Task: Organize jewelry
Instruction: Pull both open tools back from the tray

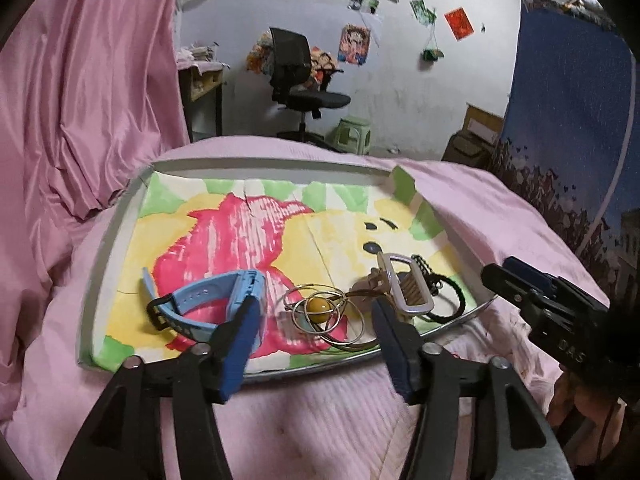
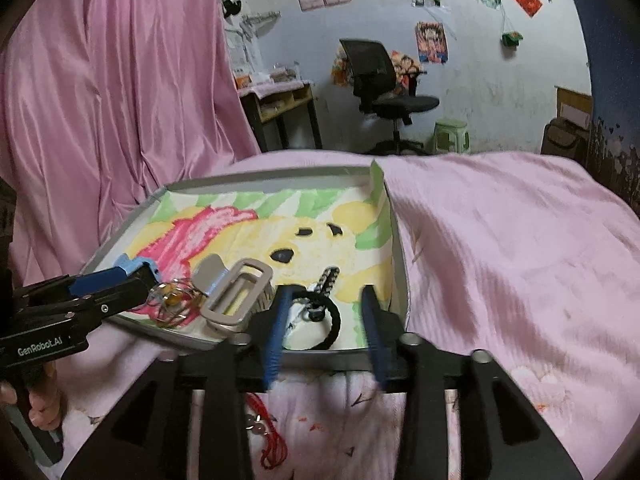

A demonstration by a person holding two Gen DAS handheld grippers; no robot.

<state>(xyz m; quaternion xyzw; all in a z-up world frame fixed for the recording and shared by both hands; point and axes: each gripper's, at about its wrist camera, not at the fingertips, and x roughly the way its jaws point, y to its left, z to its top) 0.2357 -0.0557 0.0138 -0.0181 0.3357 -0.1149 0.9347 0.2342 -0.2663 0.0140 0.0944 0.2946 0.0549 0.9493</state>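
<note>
**Tray of jewelry on the pink bed, both grippers standing open**

Tray [image 1: 116, 236] is sitting on the pink bedspread [image 2: 500, 240], lined with a painted bear picture. I am holding the left gripper [image 1: 314, 312] over the near rim, jaws parted and gripping nothing. The blue watch [image 1: 208, 304] is lying just beside its left finger, and the wire bangles with the yellow bead [image 1: 316, 306] are lying between the fingers, untouched. Right of them a grey hair clip [image 1: 404, 284] is resting against the black cord bracelet [image 1: 448, 292].

I am keeping the right gripper [image 2: 326, 300] at the tray's near right corner, jaws apart, the black bracelet lying between its fingers without contact. A red cord [image 2: 272, 440] is lying on the bedspread below that gripper.
</note>
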